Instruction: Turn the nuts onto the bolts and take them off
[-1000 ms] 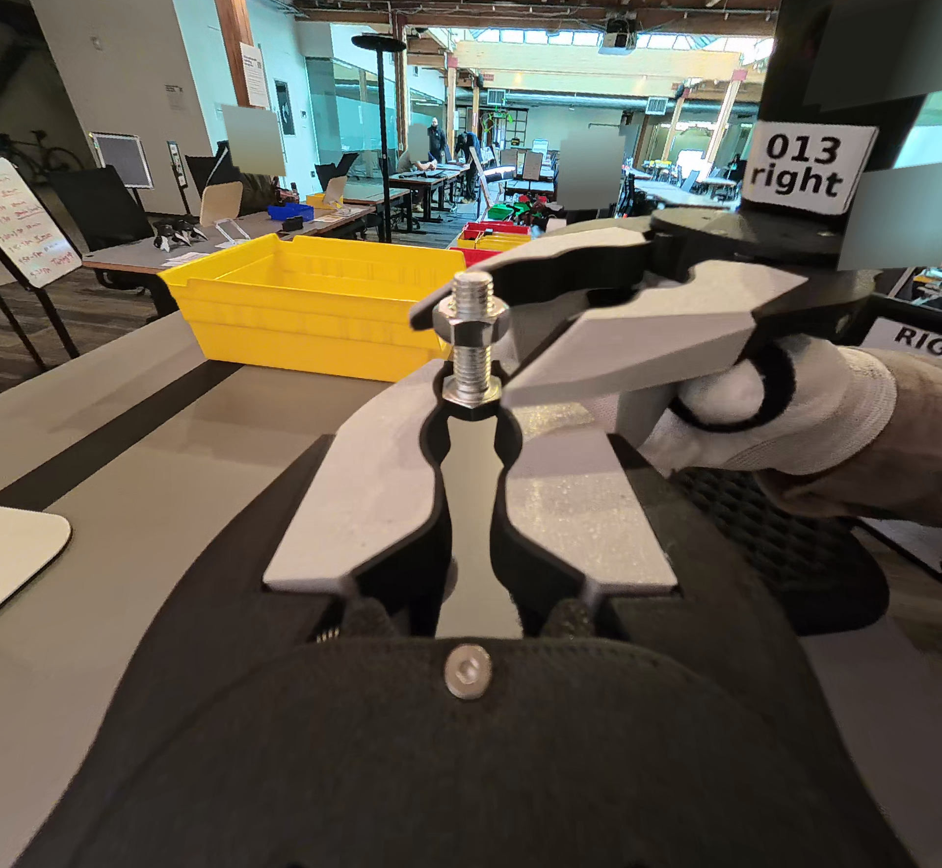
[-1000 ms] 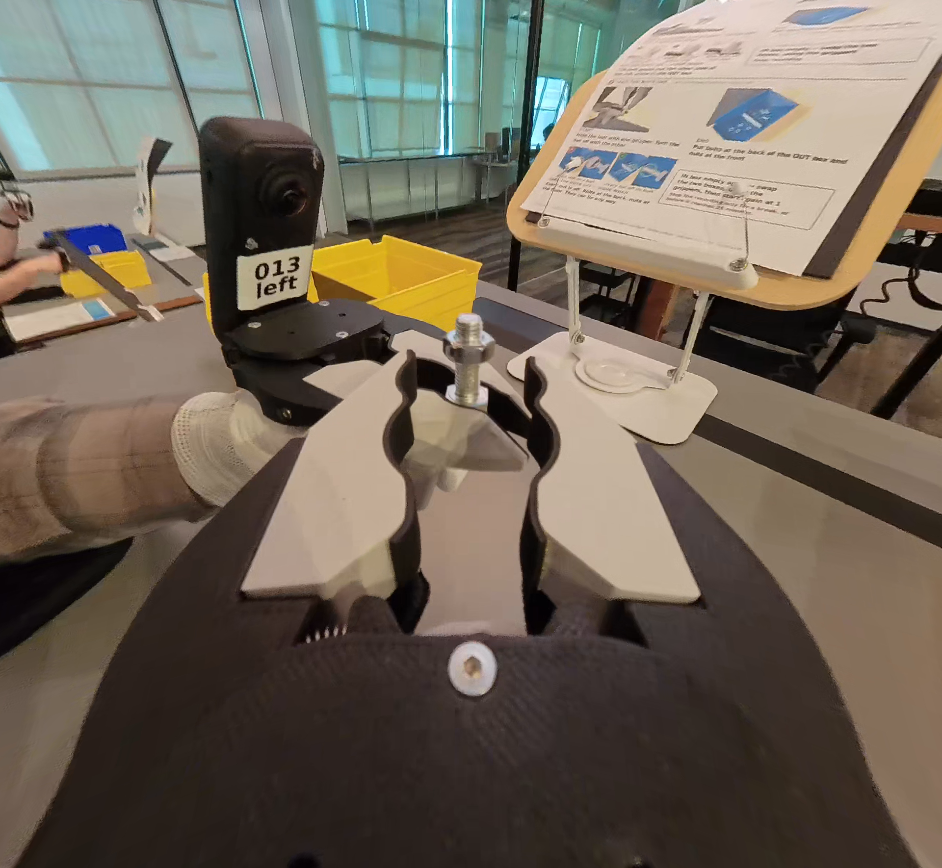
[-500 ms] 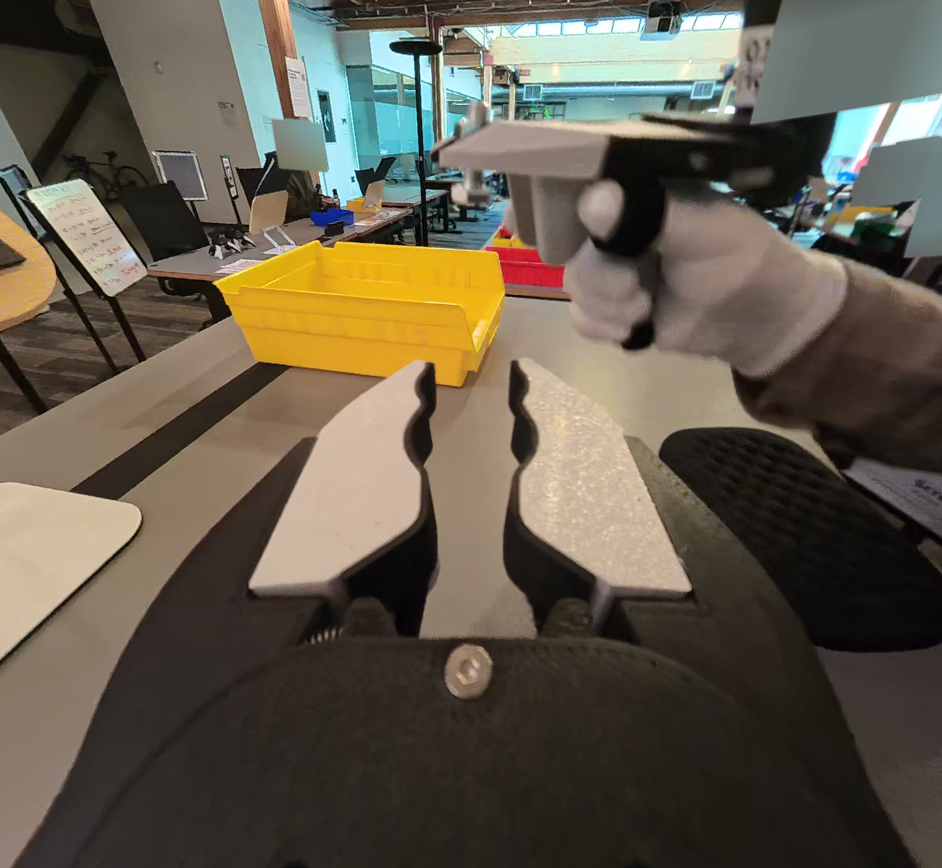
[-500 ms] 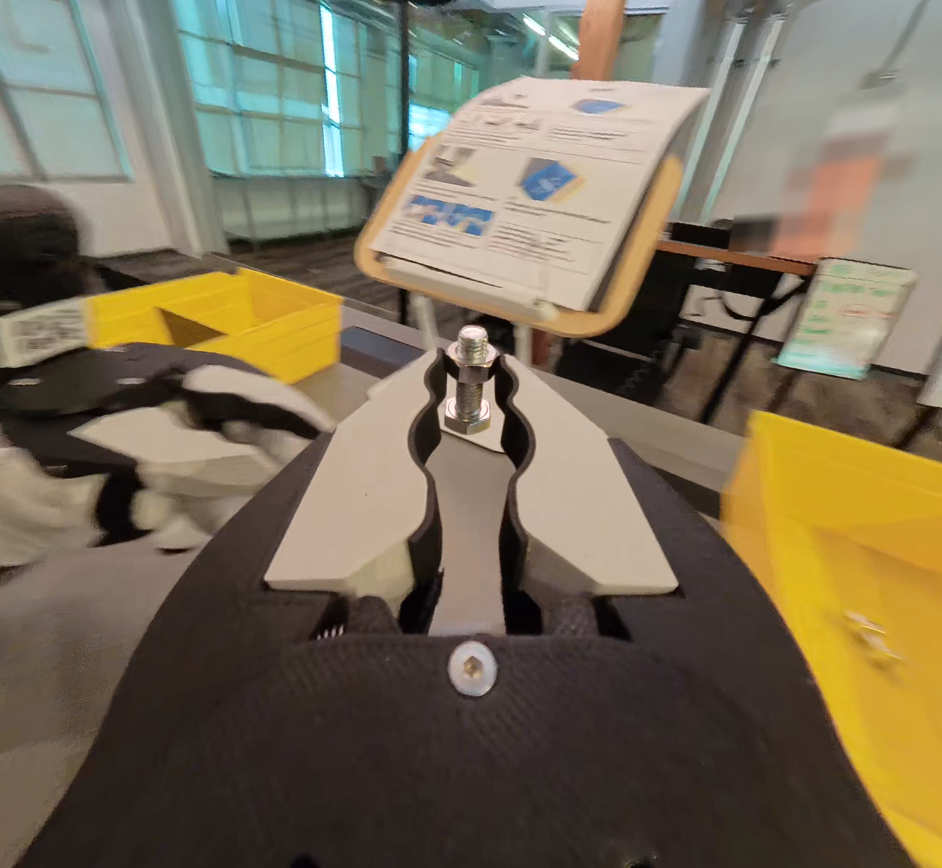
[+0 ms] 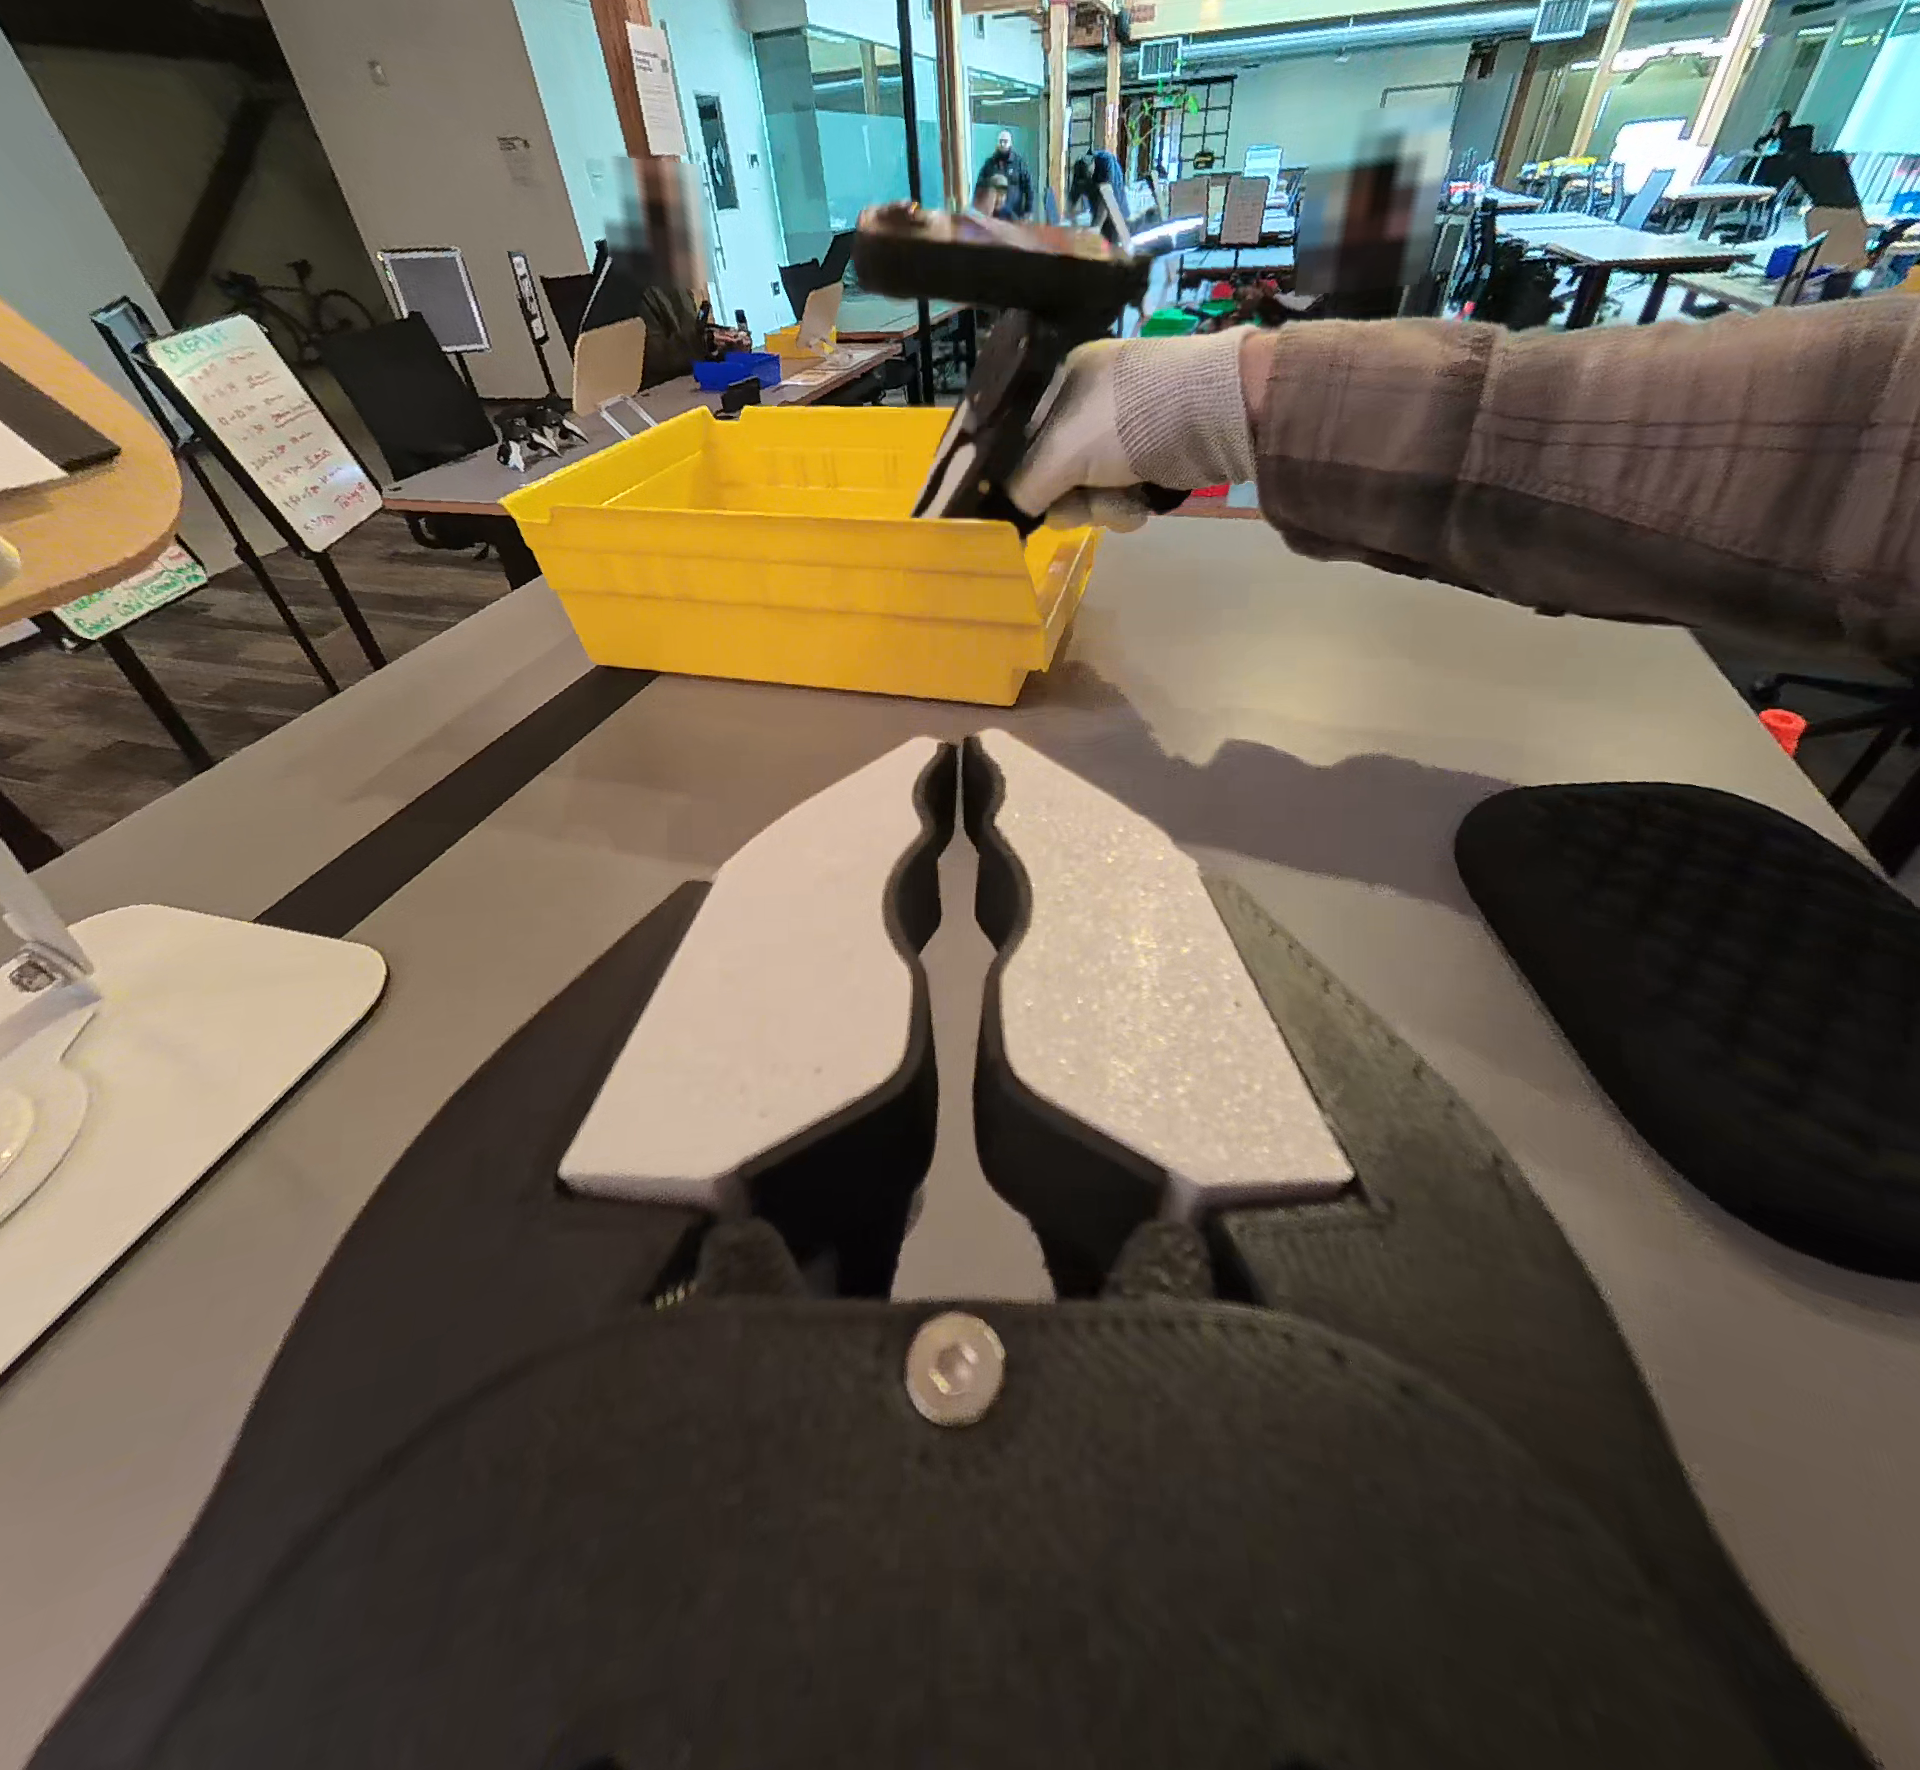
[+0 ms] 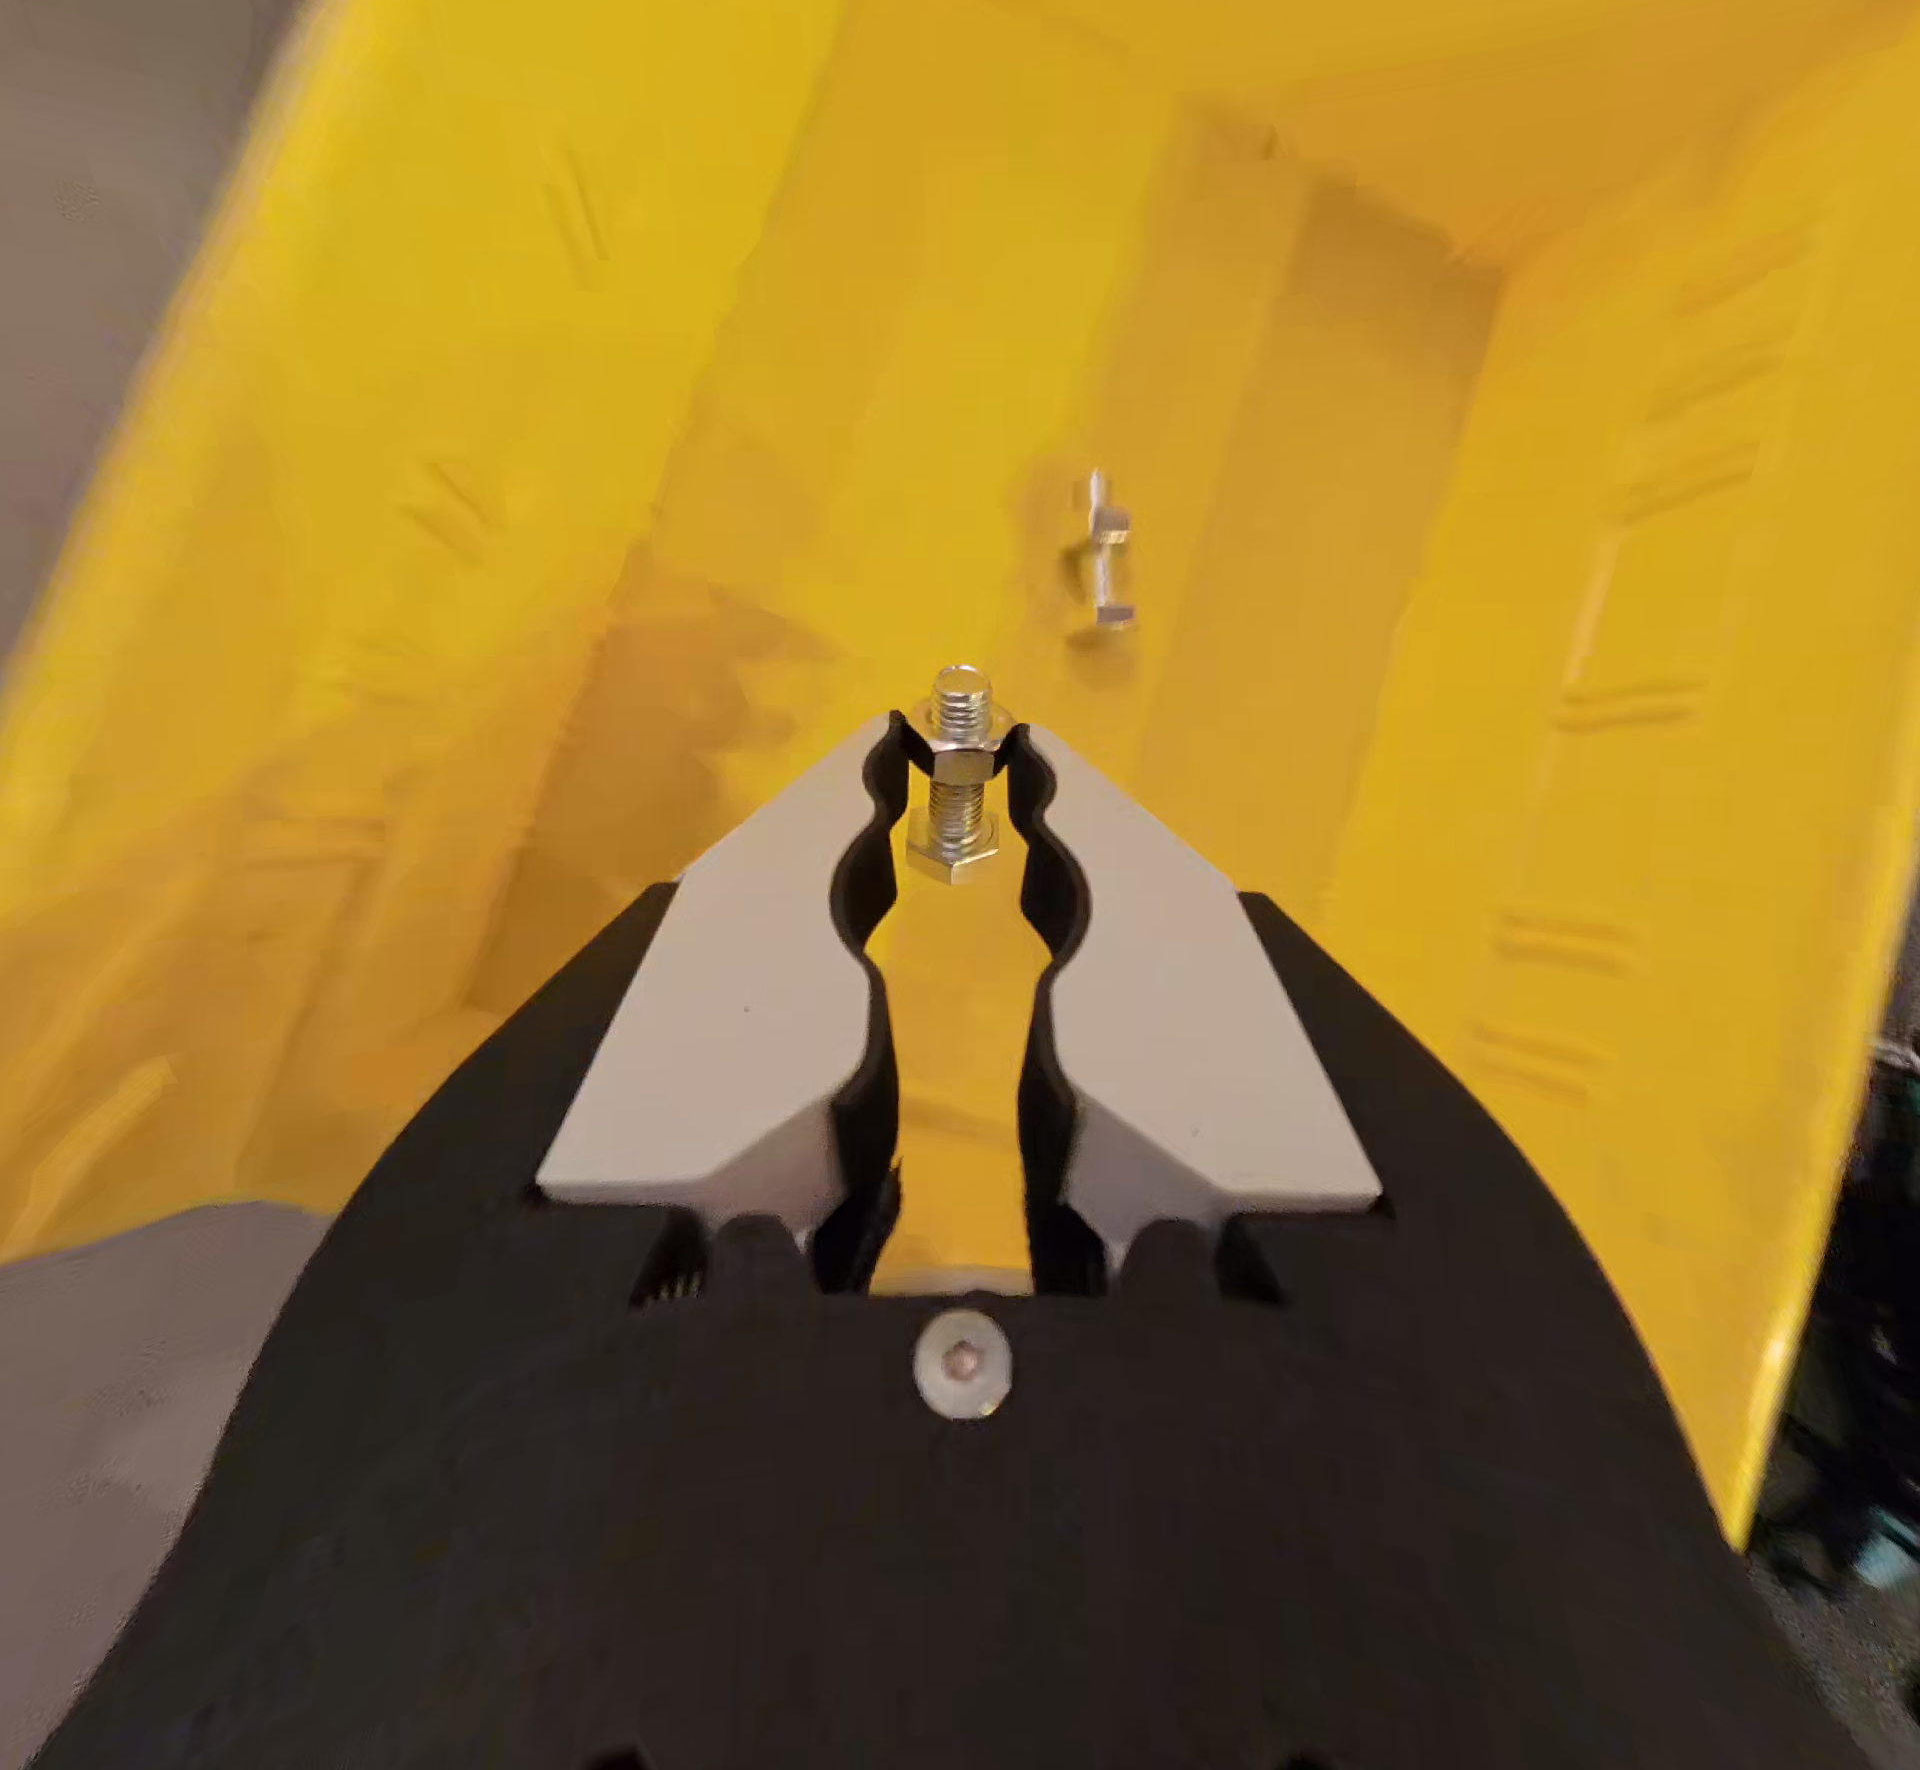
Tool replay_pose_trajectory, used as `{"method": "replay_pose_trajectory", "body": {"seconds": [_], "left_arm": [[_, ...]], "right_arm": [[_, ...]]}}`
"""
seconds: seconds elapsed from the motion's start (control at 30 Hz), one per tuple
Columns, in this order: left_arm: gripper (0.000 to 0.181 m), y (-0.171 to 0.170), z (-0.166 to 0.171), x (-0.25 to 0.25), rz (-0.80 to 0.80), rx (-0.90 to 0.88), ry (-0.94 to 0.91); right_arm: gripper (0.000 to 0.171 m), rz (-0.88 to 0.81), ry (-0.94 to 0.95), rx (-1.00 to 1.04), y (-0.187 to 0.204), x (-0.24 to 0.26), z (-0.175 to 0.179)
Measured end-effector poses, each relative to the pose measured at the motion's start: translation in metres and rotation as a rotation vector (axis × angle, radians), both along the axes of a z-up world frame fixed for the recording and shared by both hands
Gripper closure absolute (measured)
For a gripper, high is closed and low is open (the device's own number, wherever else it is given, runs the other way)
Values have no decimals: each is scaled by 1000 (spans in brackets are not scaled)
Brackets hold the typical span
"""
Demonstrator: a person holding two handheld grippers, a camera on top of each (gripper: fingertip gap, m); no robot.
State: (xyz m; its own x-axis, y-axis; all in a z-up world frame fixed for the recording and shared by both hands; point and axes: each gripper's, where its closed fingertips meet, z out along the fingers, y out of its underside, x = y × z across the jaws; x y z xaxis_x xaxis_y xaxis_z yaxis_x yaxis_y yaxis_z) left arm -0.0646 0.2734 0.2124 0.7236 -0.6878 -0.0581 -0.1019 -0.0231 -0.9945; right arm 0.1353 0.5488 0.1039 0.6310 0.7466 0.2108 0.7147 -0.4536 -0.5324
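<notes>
My right gripper (image 6: 958,749) is shut on the nut of a silver bolt with its nut (image 6: 958,775) and holds it over the inside of a yellow bin (image 6: 1351,370). A second bolt with a nut (image 6: 1103,548) lies on the bin floor beyond it, blurred. In the left wrist view the right gripper (image 5: 982,473) points down into the same yellow bin (image 5: 790,598), held by a gloved hand (image 5: 1132,416). My left gripper (image 5: 958,764) is shut and empty, above the grey table (image 5: 1299,681).
A white stand base (image 5: 187,1024) sits at the left of the table. A black mesh pad (image 5: 1704,993) lies at the right. A dark stripe (image 5: 436,827) runs along the table's left side. Desks, chairs and people fill the room behind. Across from one pair of fingers to the other is roughly 35 cm.
My left gripper let go of the bolt, drew back and shut empty. My right gripper carried the bolt with its nut away and down into the yellow bin.
</notes>
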Motion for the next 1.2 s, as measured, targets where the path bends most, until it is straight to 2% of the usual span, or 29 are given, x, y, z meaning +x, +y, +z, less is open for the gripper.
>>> {"method": "replay_pose_trajectory", "body": {"seconds": [0.1, 0.2, 0.23, 0.3, 0.4, 0.47, 0.63, 0.7, 0.77, 0.87, 1.0, 1.13, 1.2], "left_arm": [[179, 2, -3, -2, 9, -3, 17], [179, 3, -4, -3, 13, -6, 20], [178, 3, -3, -3, 15, -4, 22], [178, 4, -3, -5, 21, -2, 24], [178, 5, -3, -6, 27, -3, 21], [178, 6, -5, -5, 28, -8, 19], [177, 6, -8, 1, 25, -4, 45], [176, 5, -4, 1, 24, 4, 43], [173, 3, 4, 1, 21, 31, 76], [172, 3, 21, -11, 45, 67, 72], [167, 5, 51, -46, 138, 128, 141], [151, 9, 85, -122, 396, 132, 349], [152, 7, 95, -173, 517, 70, 428]], "right_arm": [[154, -3, -92, -98, 1, 4, -30], [149, -9, -114, -118, 6, 3, -27], [139, 0, -134, -103, 7, 3, -20], [137, 18, -113, -69, 8, -2, 2], [137, 34, -55, 66, 8, -16, 60], [138, 89, 60, 165, -5, -44, 111], [144, 282, 437, 375, -79, -135, 231], [144, 352, 546, 410, -110, -159, 257], [144, 389, 607, 441, -130, -172, 266], [147, 405, 679, 445, -142, -181, 261], [147, 385, 561, 480, -126, -186, 243], [146, 401, 493, 471, -120, -191, 226], [146, 408, 485, 480, -119, -194, 224]]}}
